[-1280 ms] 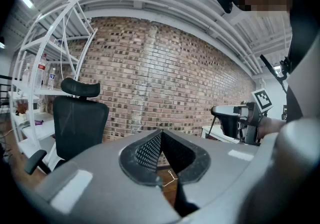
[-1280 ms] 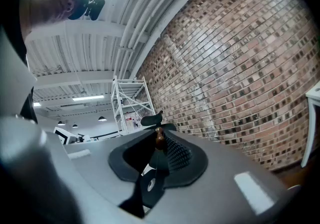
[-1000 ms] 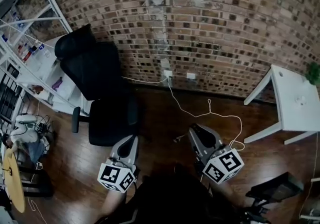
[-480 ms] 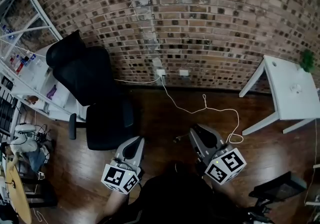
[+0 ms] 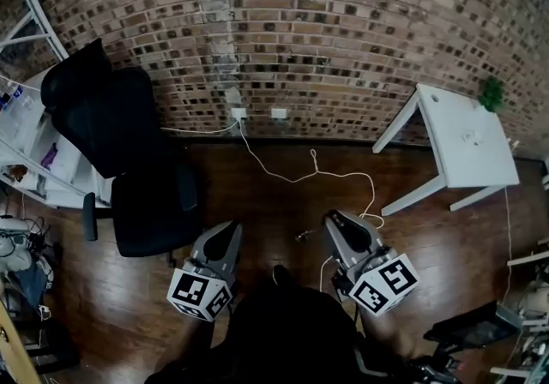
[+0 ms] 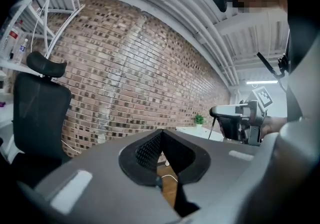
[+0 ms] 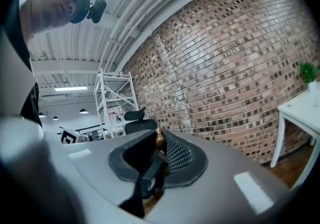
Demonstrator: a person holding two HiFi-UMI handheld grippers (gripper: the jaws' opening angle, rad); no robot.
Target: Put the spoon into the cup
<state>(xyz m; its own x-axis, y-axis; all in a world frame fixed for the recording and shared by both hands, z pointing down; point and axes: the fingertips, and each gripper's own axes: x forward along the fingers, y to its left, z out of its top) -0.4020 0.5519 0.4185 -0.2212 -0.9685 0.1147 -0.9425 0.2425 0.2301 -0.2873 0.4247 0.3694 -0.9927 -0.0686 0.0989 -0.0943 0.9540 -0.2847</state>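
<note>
Above the wooden floor point(image 5: 274, 194), just in front of the person, the right gripper point(image 5: 331, 218) has its fingers point(image 7: 178, 153) clamped on what I take to be the spoon point(image 7: 160, 140). In the right gripper view its long axis runs across the fingers, top to bottom. A brown rounded end stands just above the pads, and a darker length drops below them.

The left gripper view catches that gripper side-on. There the spoon point(image 6: 213, 128) is a thin dark shaft hanging nearly straight down from the tip. The head view gives only a small dark stub beside the tip, on the side toward the left gripper point(image 5: 226, 231).

The left gripper's fingers point(image 6: 145, 150) are together with nothing between them. Both grippers point toward the brick wall point(image 5: 300, 31), side by side and apart.

Only the head view shows the white cable point(image 5: 283, 175) trailing over the floor from the wall. It also shows the black office chair point(image 5: 129, 159) on the left. The gripper views show the ceiling instead, and the right gripper view takes in the left gripper's marker cube point(image 7: 67, 135).

The white bench point(image 5: 467, 147) stands well apart on the right. At its corner nearest the wall a pale pot point(image 7: 315, 87) holds a small green plant point(image 5: 491, 93). A small pale thing near the bench's middle is too small to make out. The white rack point(image 7: 117, 98) stands on the left by the chair.
</note>
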